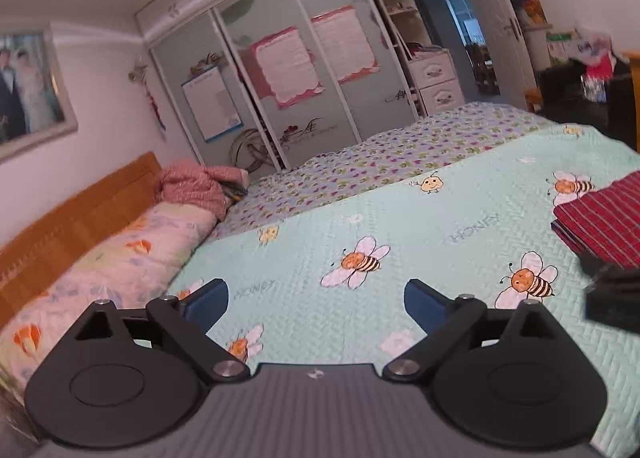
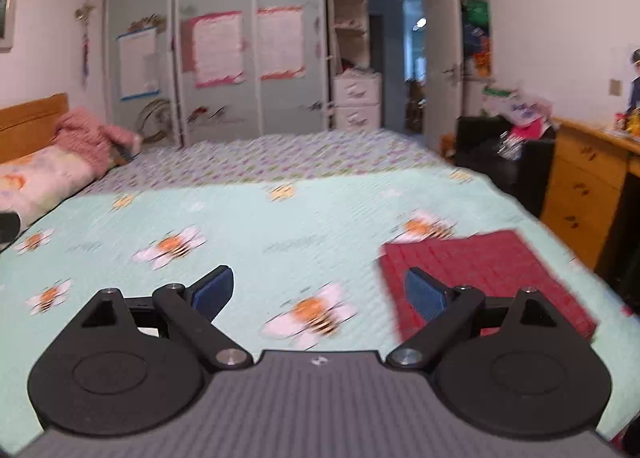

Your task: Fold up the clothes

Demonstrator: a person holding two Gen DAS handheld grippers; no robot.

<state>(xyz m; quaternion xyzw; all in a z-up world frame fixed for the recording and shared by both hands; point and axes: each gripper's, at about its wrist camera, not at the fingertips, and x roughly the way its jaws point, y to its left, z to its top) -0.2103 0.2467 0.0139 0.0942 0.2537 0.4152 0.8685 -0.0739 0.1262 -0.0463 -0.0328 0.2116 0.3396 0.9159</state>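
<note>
On the bee-print quilt (image 2: pixel 240 210), listed left to right:
- Left gripper (image 1: pixel 316 298): jaws wide apart, nothing between them, over bare quilt.
- Right gripper (image 2: pixel 320 294): jaws wide, empty, right pad at the garment's near-left edge.
- Red striped garment (image 2: pixel 484 278): folded flat into a tidy rectangle, near the bed's right edge.

Risk, as judged: a careless pass by the right gripper could snag that edge and undo the fold or drag the garment off the bed.
</note>
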